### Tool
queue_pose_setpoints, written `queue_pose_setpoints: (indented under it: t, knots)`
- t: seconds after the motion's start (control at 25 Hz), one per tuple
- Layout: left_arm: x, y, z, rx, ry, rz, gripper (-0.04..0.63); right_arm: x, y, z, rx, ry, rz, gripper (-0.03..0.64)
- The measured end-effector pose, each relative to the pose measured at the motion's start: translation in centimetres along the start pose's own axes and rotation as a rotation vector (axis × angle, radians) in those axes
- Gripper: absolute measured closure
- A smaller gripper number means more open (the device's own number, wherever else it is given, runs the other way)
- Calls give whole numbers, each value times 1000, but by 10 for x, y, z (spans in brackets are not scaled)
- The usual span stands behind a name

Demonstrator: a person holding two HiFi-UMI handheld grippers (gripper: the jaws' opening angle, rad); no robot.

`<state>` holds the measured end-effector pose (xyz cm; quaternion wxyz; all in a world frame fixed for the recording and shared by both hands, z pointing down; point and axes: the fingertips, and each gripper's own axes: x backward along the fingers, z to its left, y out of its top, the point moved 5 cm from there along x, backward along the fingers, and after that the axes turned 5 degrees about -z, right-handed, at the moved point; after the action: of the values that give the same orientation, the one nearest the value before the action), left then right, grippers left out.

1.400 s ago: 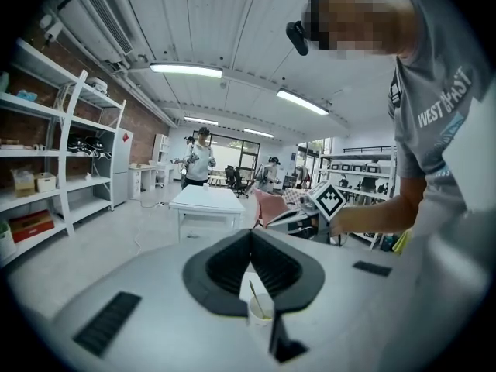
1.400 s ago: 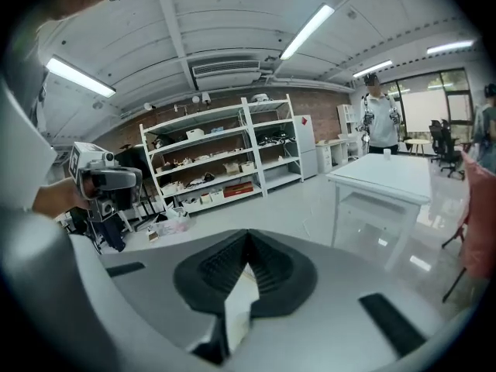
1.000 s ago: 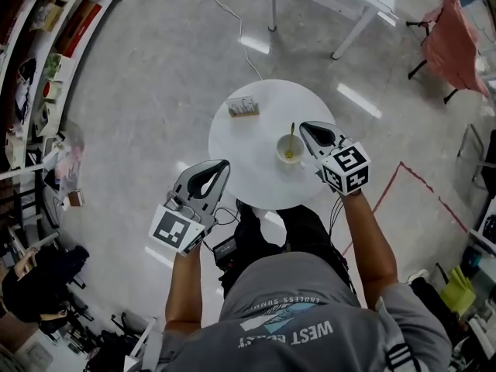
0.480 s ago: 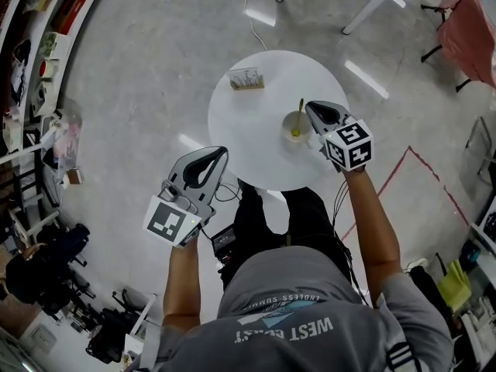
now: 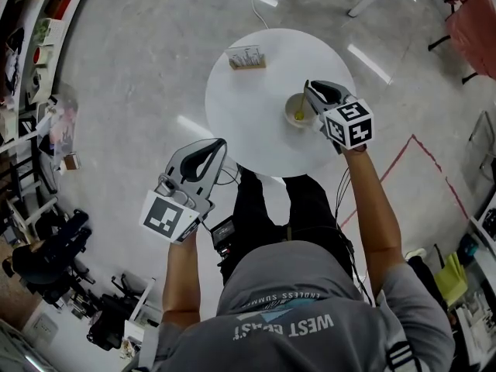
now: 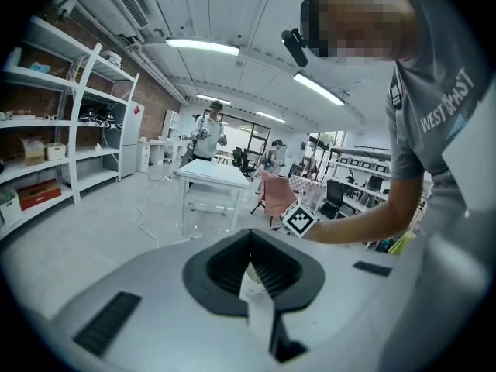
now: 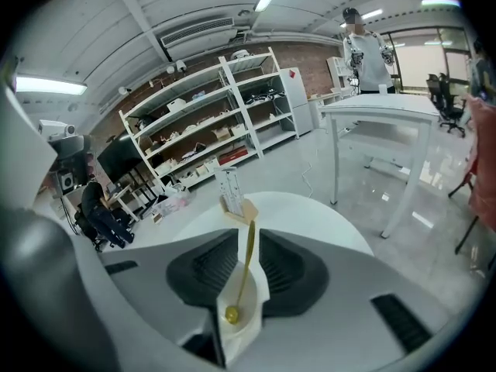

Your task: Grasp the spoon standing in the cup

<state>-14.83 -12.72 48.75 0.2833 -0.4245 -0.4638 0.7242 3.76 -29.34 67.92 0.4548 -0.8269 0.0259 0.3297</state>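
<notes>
A yellow-green spoon (image 5: 299, 107) (image 7: 249, 254) stands in a small white cup (image 5: 294, 111) (image 7: 253, 291) at the right side of the round white table (image 5: 248, 107). My right gripper (image 5: 311, 91) (image 7: 249, 235) hangs over the cup's right rim. Its jaws are opening, with the spoon's handle upright in the gap and neither pad pressing on it. My left gripper (image 5: 211, 147) (image 6: 252, 235) is shut and empty, held off the table's near left edge above the floor.
A napkin holder (image 5: 246, 56) (image 7: 231, 192) stands at the table's far left. Beyond it are a white rectangular table (image 7: 387, 111), a cable on the floor (image 5: 252, 6) and a pink chair (image 5: 474, 29). Shelves (image 5: 31, 60) line the left wall.
The table has slid up in the head view. My right gripper has closed in on the cup from the right; my left gripper stays low off the table.
</notes>
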Motion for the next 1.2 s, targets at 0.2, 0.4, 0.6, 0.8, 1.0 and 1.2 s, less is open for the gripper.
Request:
queue_pose_setpoints:
  t: [0.2, 0.4, 0.6, 0.8, 1.0, 1.2]
  knots:
    - [-1, 0, -3, 3, -9, -2, 591, -4, -4, -1, -6, 7, 13, 515]
    - [3, 0, -3, 2, -6, 0, 591, -6, -7, -2, -1, 10, 19, 514]
    - [10, 0, -1, -7, -2, -3, 591, -11, -11, -2, 17, 4, 39, 533]
    - [14, 2, 1, -15, 5, -16, 591, -9, -9, -1, 34, -15, 32, 609]
    - [16, 7, 4, -27, 9, -36, 591, -2, 1, 0, 54, -36, 9, 612]
    - [18, 17, 9, -45, 13, -66, 591, 10, 17, 2, 65, -68, -41, 612]
